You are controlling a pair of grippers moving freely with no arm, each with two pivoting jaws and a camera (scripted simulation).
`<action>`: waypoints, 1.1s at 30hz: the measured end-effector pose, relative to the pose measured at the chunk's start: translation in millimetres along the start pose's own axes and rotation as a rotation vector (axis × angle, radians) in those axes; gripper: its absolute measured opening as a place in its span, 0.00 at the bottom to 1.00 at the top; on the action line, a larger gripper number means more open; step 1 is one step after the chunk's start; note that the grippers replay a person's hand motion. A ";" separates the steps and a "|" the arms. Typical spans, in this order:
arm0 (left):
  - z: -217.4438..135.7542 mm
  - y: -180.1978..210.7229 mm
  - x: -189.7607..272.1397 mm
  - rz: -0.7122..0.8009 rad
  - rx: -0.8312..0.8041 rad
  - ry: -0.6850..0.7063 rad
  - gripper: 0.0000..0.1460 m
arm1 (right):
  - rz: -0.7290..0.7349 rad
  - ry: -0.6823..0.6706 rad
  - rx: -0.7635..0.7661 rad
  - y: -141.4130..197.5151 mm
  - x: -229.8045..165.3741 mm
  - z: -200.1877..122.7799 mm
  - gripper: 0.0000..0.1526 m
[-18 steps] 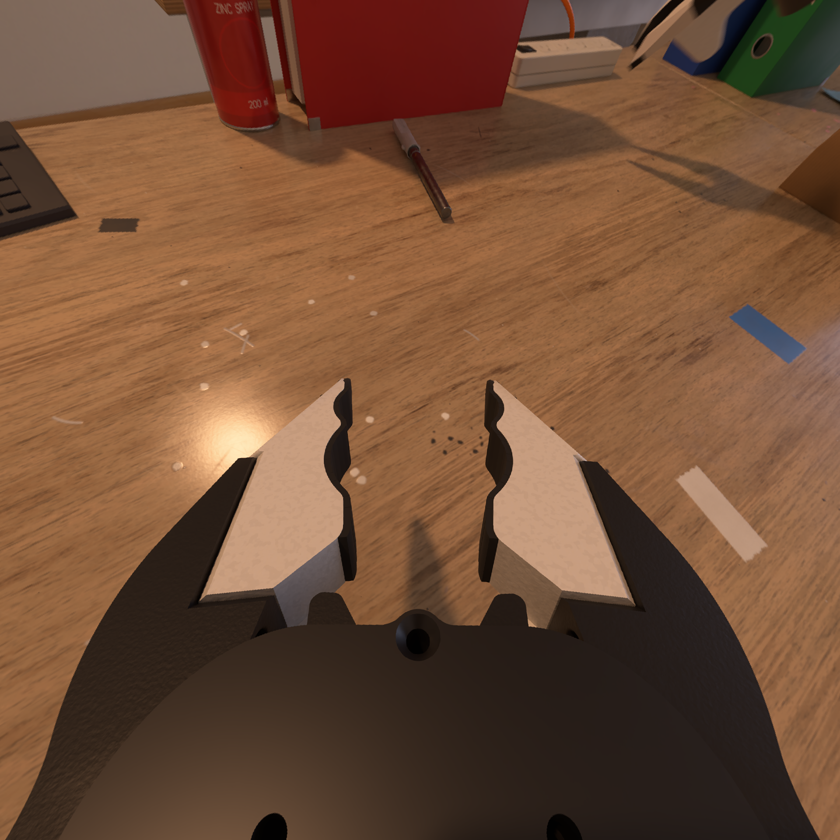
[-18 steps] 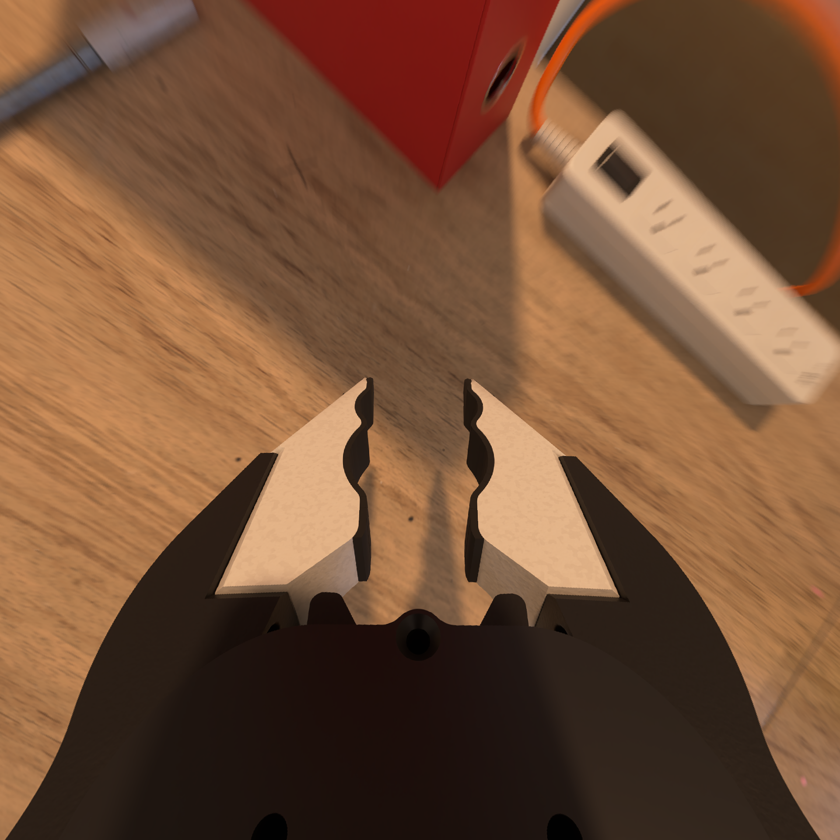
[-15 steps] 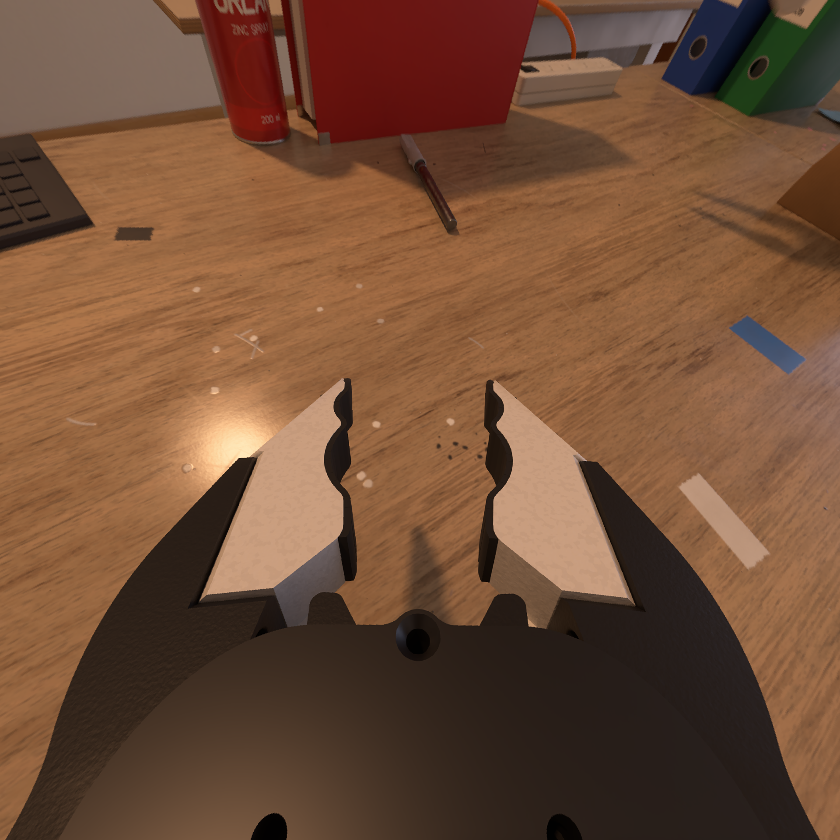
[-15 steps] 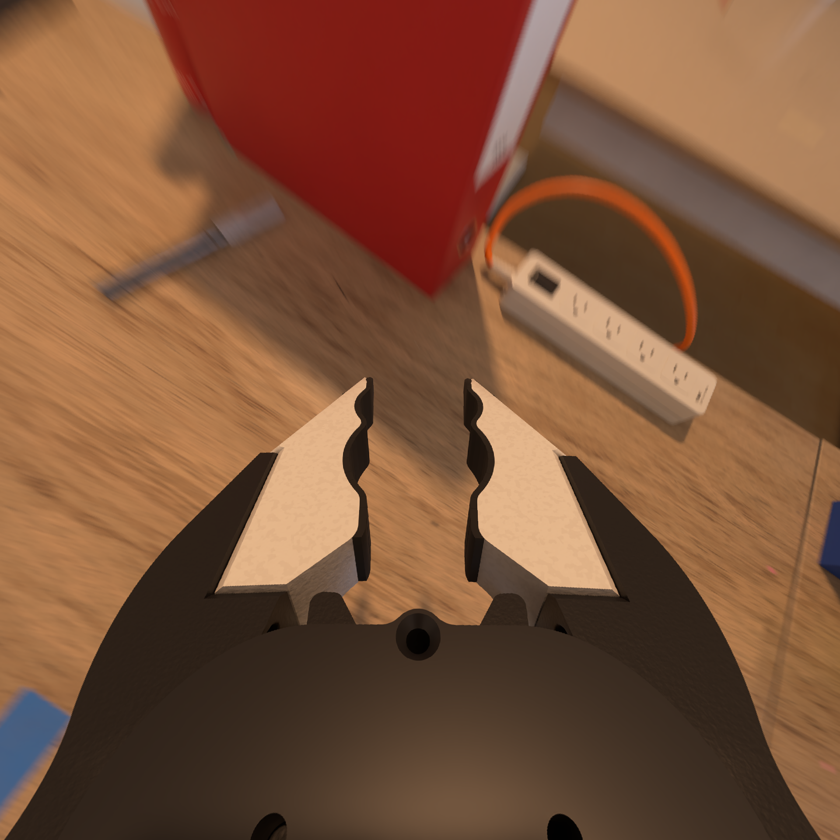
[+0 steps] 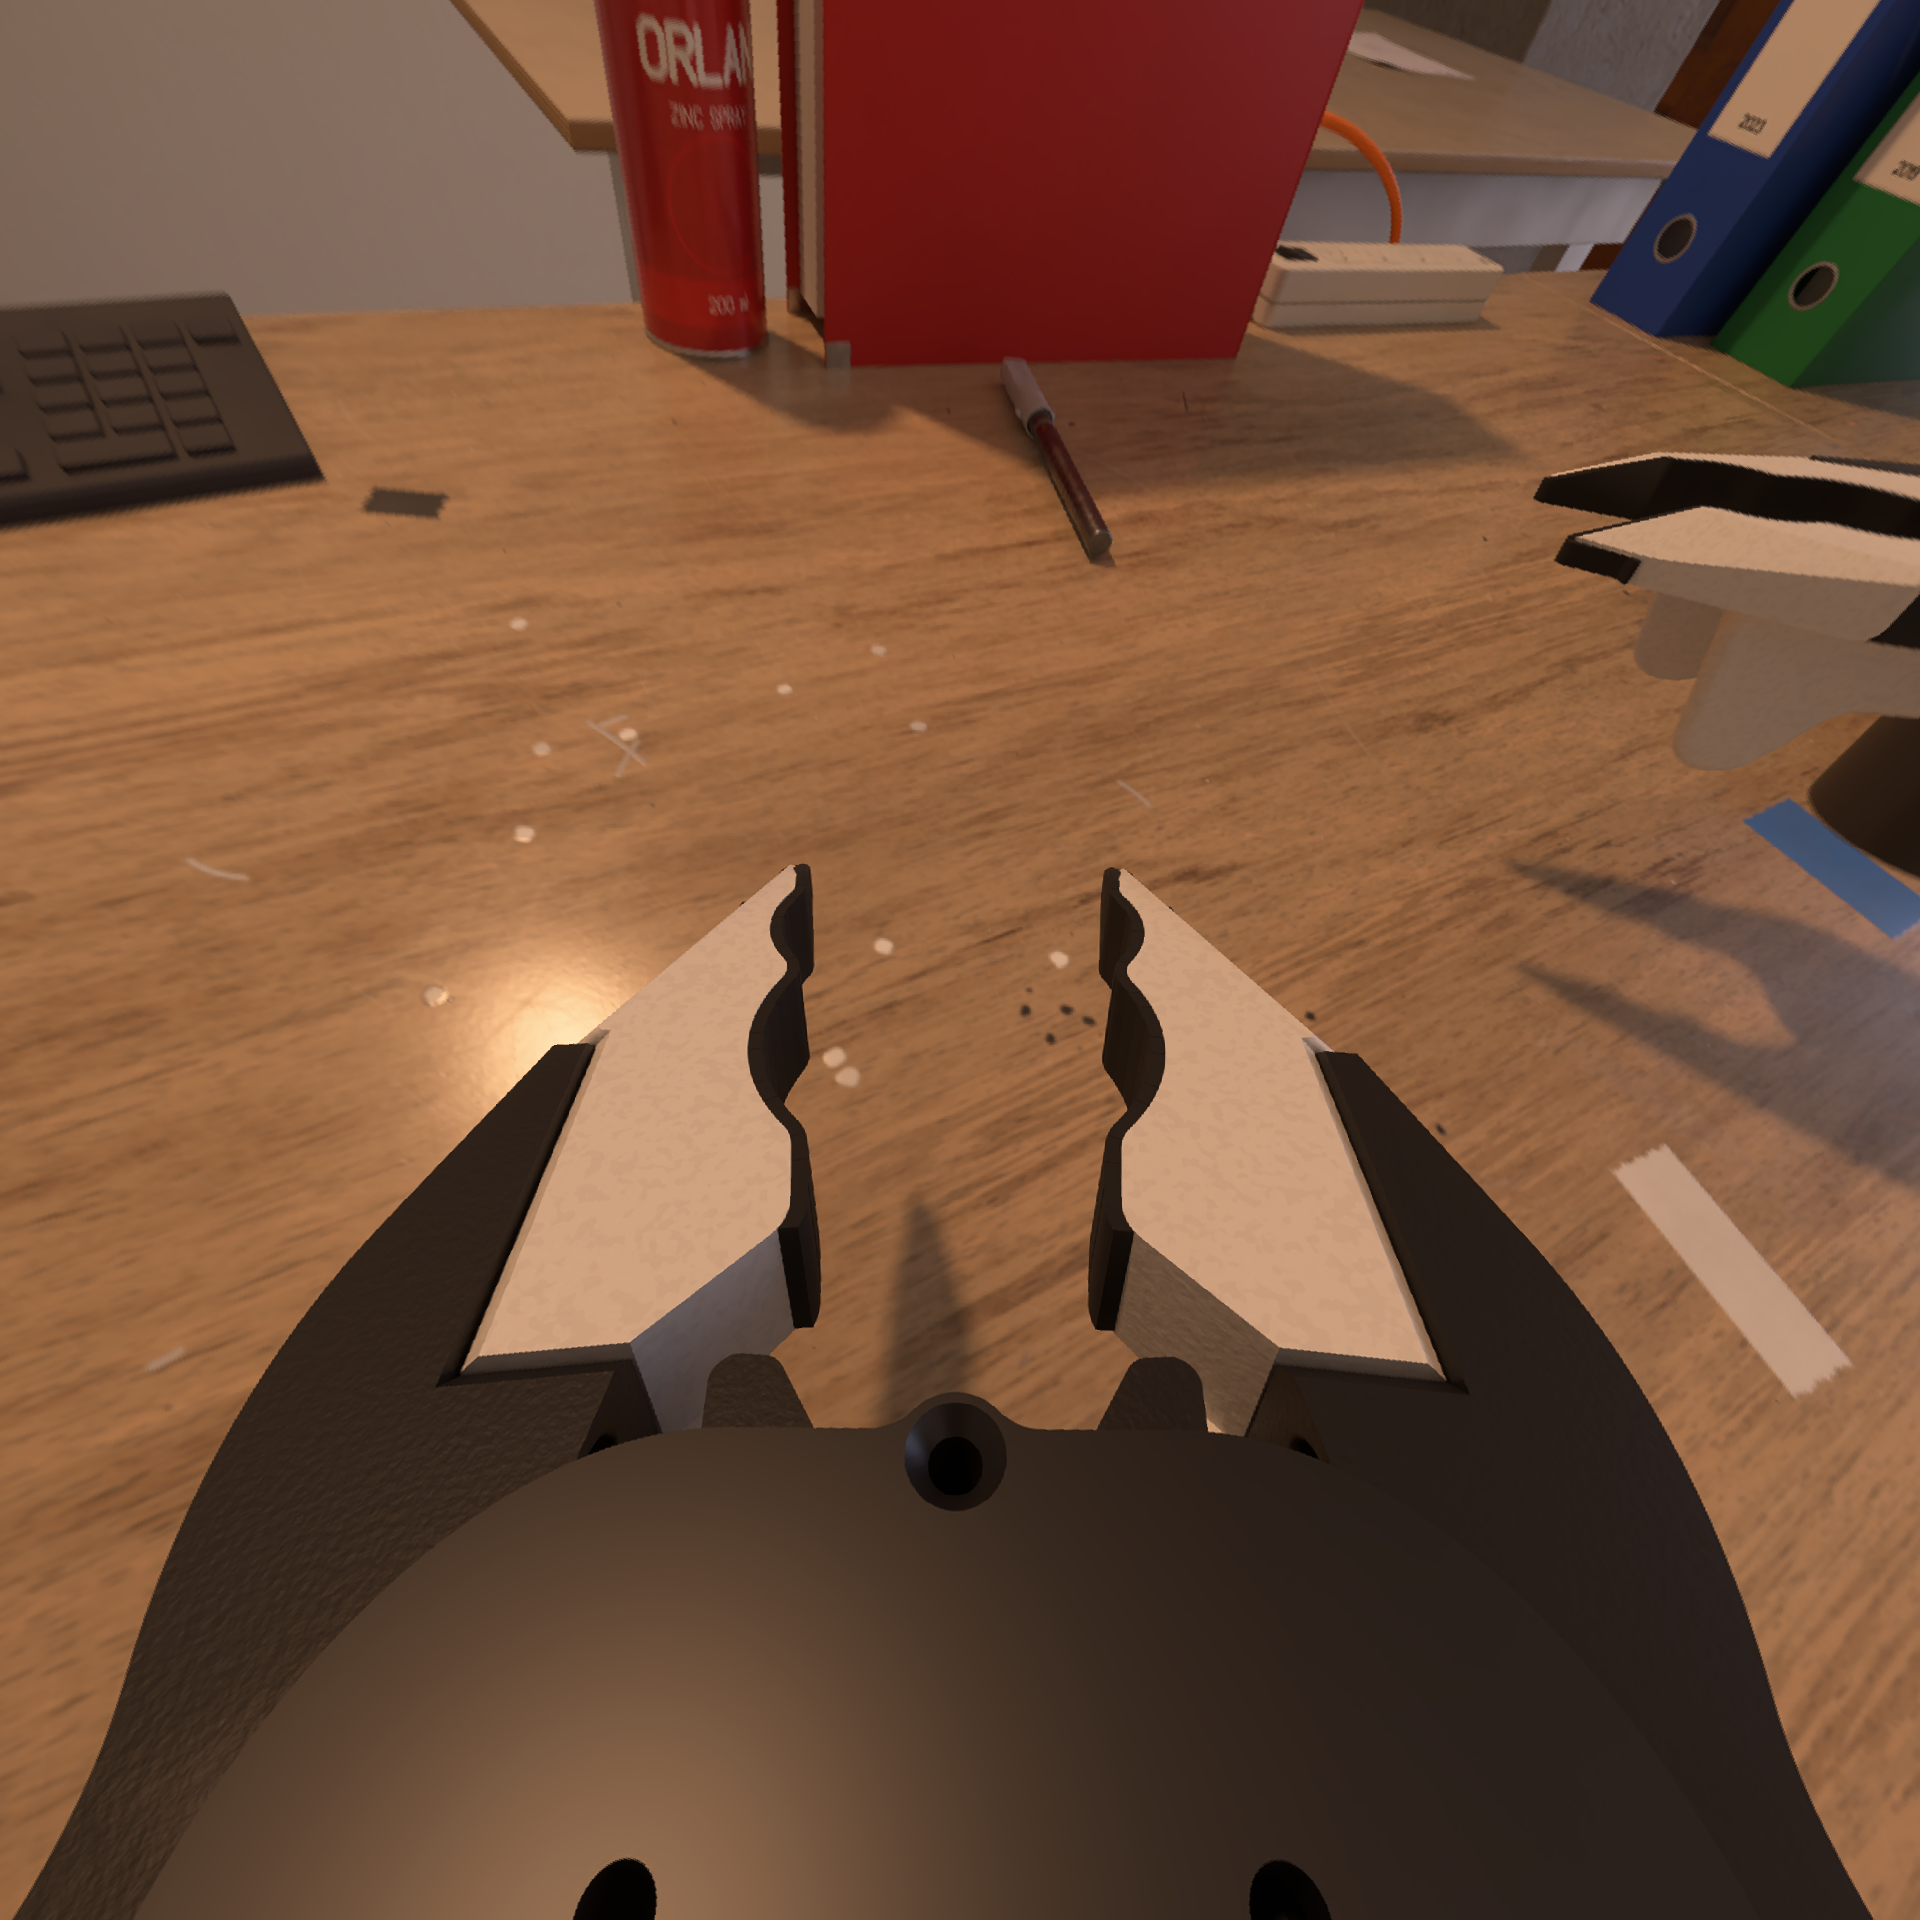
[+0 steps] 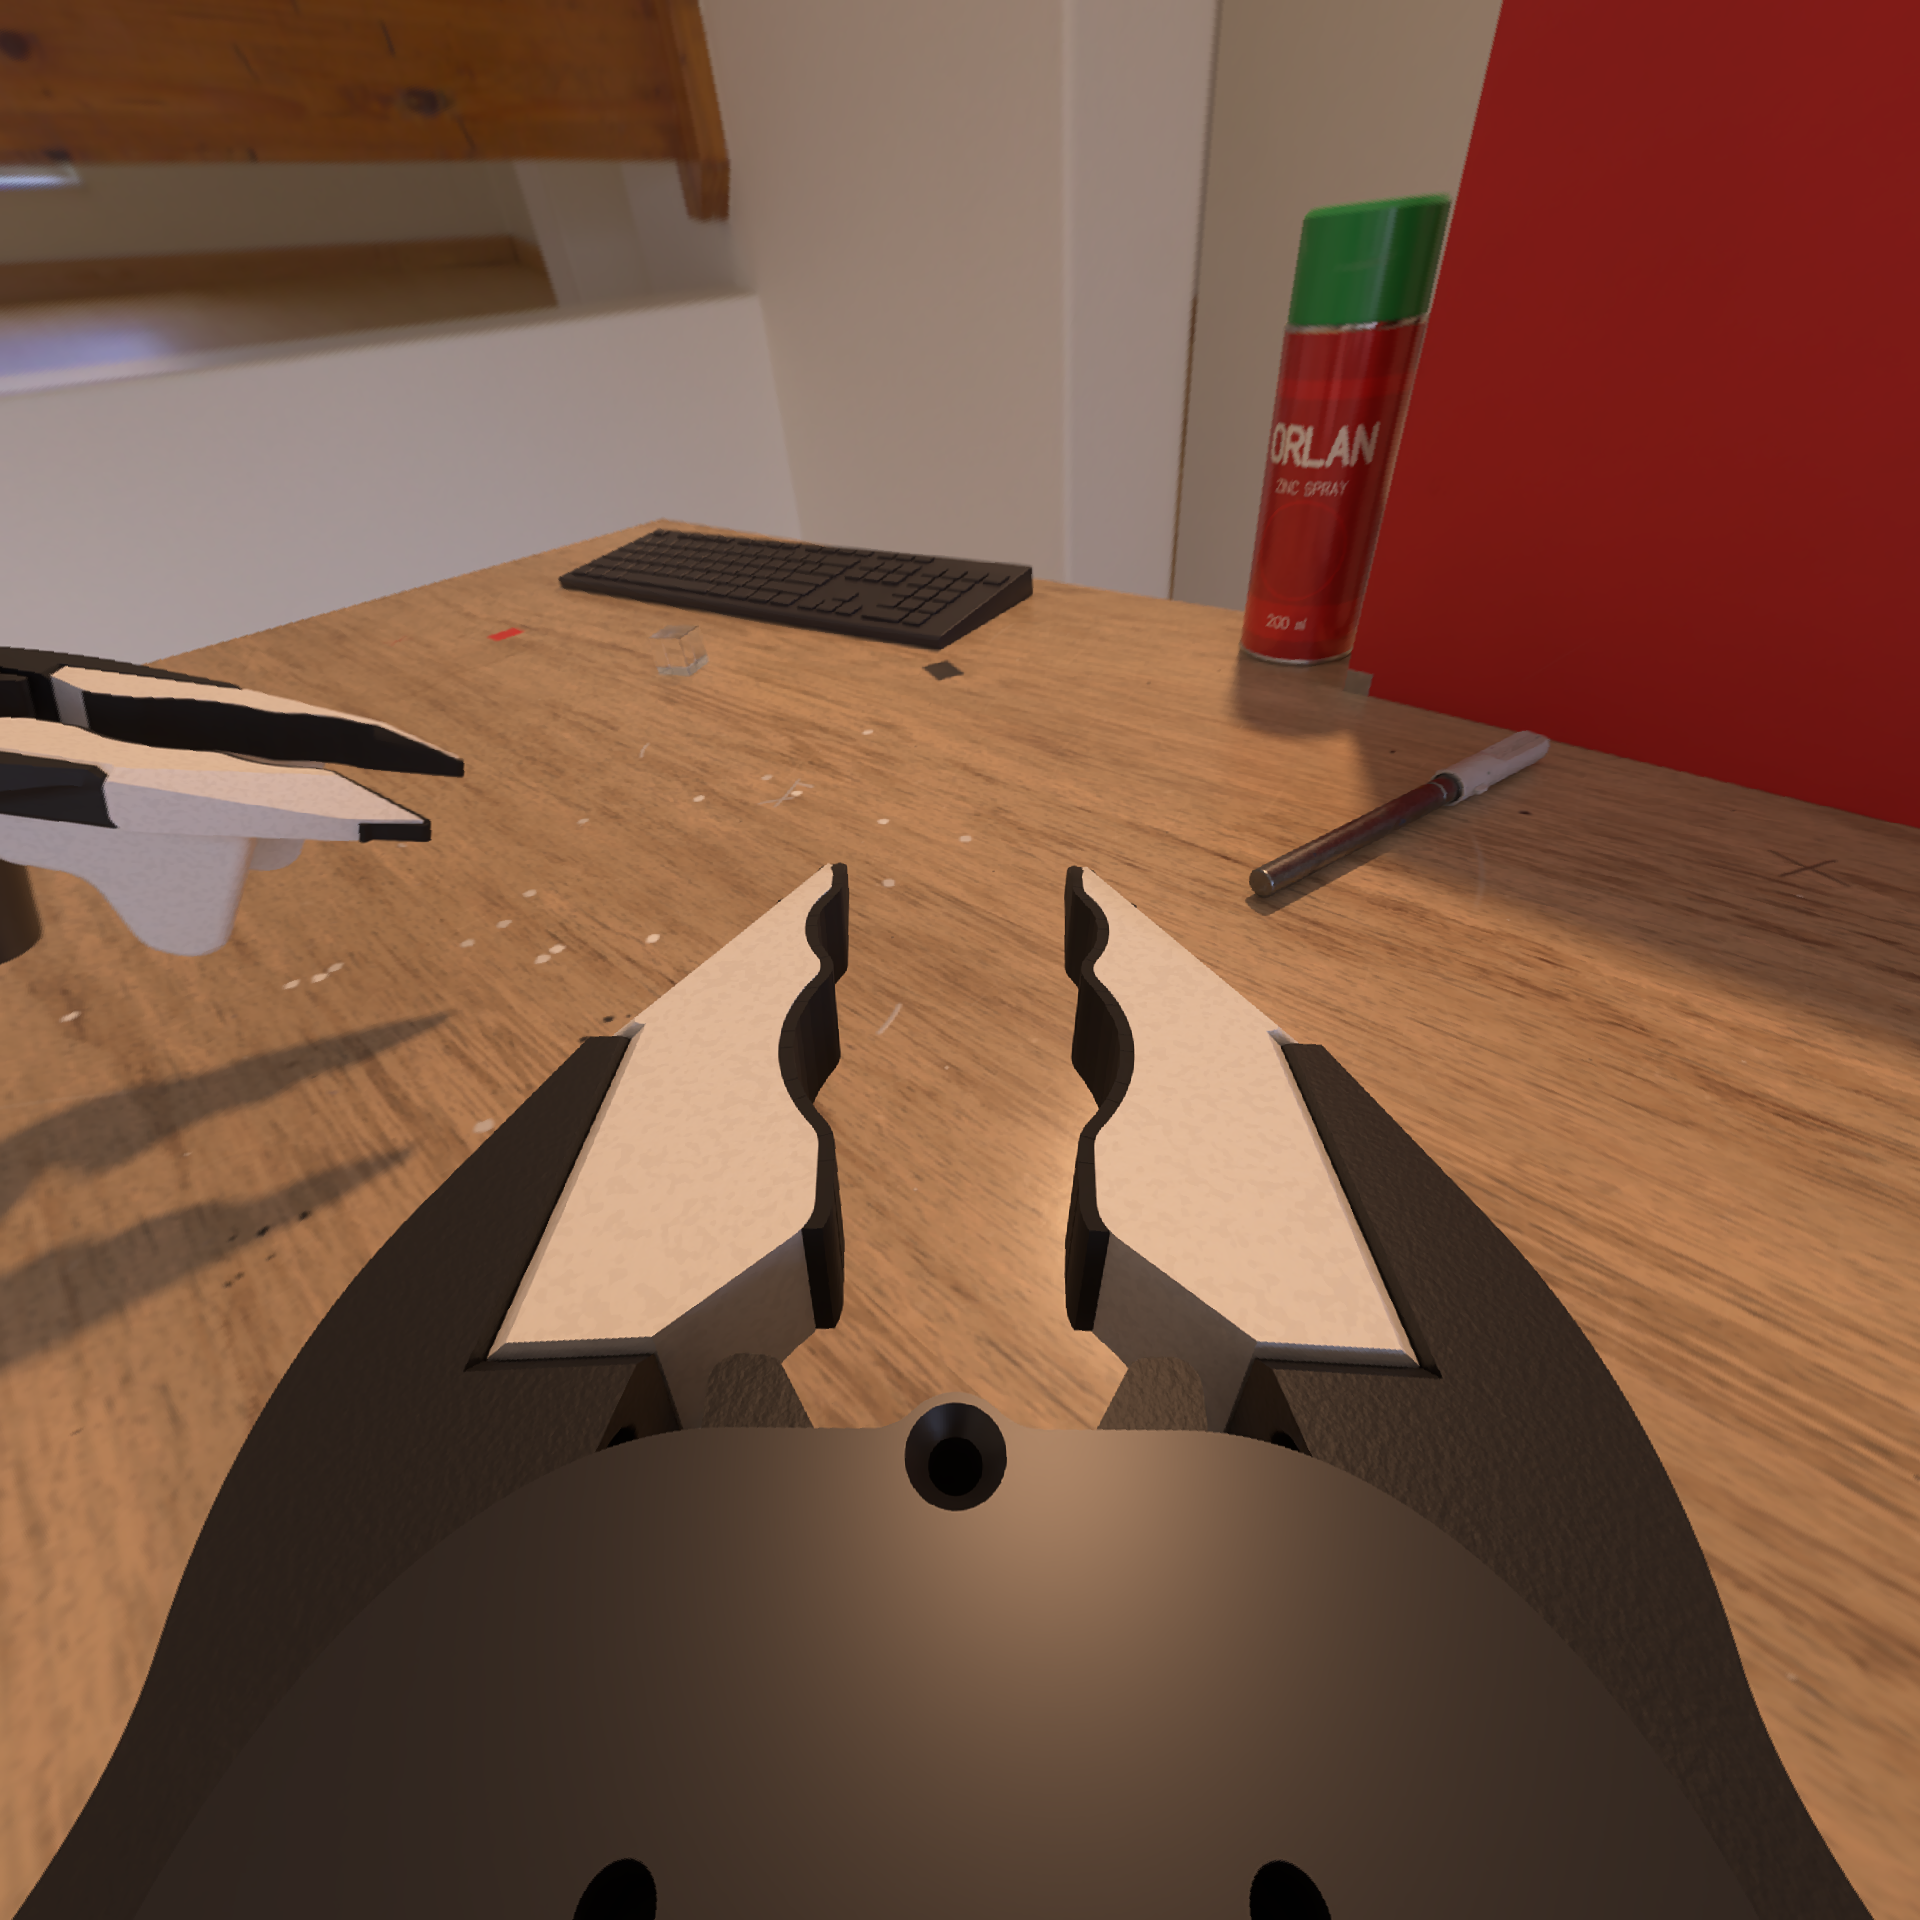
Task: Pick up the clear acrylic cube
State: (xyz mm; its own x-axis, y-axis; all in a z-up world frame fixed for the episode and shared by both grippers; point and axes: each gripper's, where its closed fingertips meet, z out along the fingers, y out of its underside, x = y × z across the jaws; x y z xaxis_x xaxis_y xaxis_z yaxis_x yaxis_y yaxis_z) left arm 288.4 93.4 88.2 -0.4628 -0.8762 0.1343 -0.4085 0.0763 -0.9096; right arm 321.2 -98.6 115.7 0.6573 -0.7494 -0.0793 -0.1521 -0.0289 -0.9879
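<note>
The clear acrylic cube (image 6: 681, 650) is small and see-through. It stands on the wooden desk (image 6: 1351, 1091) far ahead in the right wrist view, just in front of the black keyboard (image 6: 800, 584). It does not show in the left wrist view. My right gripper (image 6: 956, 883) is open and empty above the desk, well short of the cube; it also shows at the right edge of the left wrist view (image 5: 1553, 525). My left gripper (image 5: 954, 883) is open and empty above the desk; it shows at the left of the right wrist view (image 6: 442, 798).
A red spray can (image 6: 1325, 488) and a red binder (image 6: 1704, 416) stand at the back. A pen (image 6: 1392, 812) lies in front of the binder. A power strip (image 5: 1371, 283), blue binder (image 5: 1756, 156) and green binder (image 5: 1860, 249) stand at the back right. Tape strips (image 5: 1730, 1268) lie on the desk.
My right gripper has swung away from the power strip and binder, turned left and now looks across the desk at the keyboard and cube. My left gripper has tilted up slightly. Both stay open.
</note>
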 end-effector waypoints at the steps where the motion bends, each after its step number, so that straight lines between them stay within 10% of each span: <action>1: 0.9 3.5 0.9 -0.009 -0.011 0.008 0.38 | -0.003 0.008 0.023 2.8 -1.9 0.0 0.27; 11: -31.5 -7.3 1.5 -0.016 -0.077 0.099 0.35 | -0.116 0.017 0.053 10.7 -8.2 -3.0 0.24; 18: -96.0 -71.6 -164.6 0.006 -0.157 -0.136 0.35 | -0.135 -0.010 0.033 13.7 -13.7 0.8 0.24; 26: 8.0 -16.5 -312.0 0.475 -0.760 0.057 0.44 | -0.186 -0.027 0.026 13.6 -16.8 5.1 0.24; 33: 68.8 -15.7 -327.2 0.605 -0.776 0.216 0.39 | -0.147 -0.006 0.030 12.7 -8.8 5.2 0.23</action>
State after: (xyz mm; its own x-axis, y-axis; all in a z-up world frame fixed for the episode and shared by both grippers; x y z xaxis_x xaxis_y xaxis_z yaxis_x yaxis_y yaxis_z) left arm 500.4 346.1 31.5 -0.8630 -0.4888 -0.1273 -0.4216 0.8358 -0.3516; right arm 317.3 -88.9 103.1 0.6755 -0.7344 0.0660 -0.0317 -0.1184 -0.9925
